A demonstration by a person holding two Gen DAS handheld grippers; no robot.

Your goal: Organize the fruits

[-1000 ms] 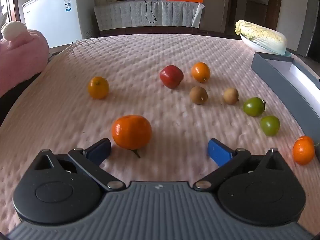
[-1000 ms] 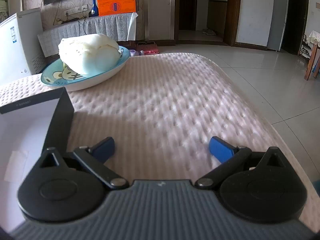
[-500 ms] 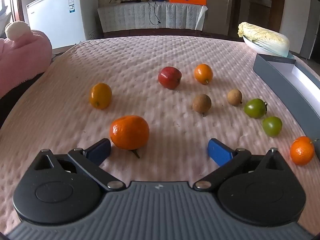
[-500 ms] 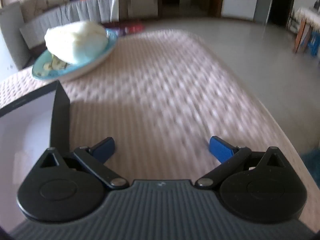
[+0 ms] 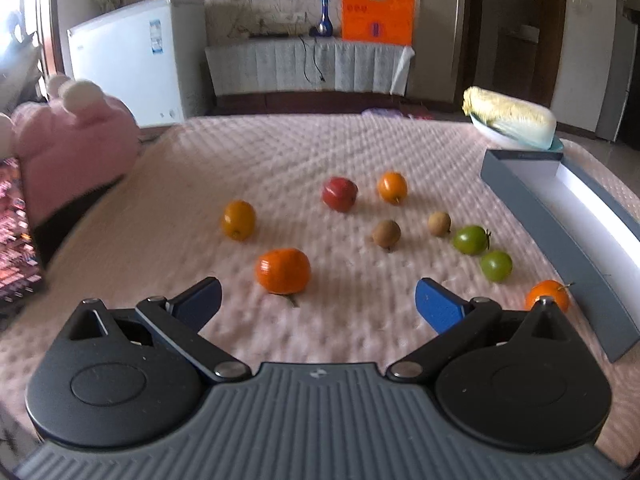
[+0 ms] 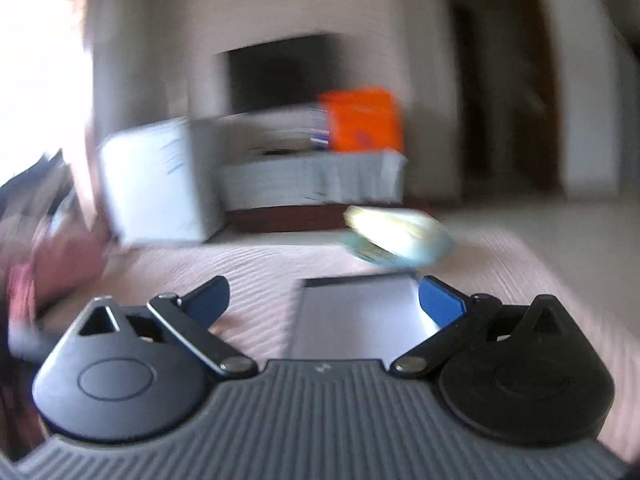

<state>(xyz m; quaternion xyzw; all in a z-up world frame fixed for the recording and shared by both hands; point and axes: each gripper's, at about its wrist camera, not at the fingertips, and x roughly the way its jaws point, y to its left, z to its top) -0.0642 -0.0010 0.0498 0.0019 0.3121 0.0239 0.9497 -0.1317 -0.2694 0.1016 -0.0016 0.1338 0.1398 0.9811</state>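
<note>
Fruits lie loose on the pink quilted table (image 5: pixel 280 152). A large orange (image 5: pixel 283 271) sits just ahead of my open, empty left gripper (image 5: pixel 318 304). Farther off are a yellow-orange fruit (image 5: pixel 238 220), a red apple (image 5: pixel 339 194), a small orange (image 5: pixel 392 187), two brown fruits (image 5: pixel 386 233) (image 5: pixel 439 223), two green tomatoes (image 5: pixel 470 240) (image 5: pixel 496 266) and an orange (image 5: pixel 547 305) by the grey box (image 5: pixel 560 248). My right gripper (image 6: pixel 324 300) is open and empty above that box (image 6: pixel 360 316); the view is blurred.
A cabbage on a blue plate (image 5: pixel 510 122) stands beyond the box's far end. A pink plush (image 5: pixel 72 140) lies at the table's left edge. A white freezer (image 5: pixel 124 56) and a covered sideboard (image 5: pixel 308 64) stand behind.
My left gripper has pulled back and risen, so the fruits look smaller and farther. My right gripper has swung fast to the left; it now faces the box and the back wall.
</note>
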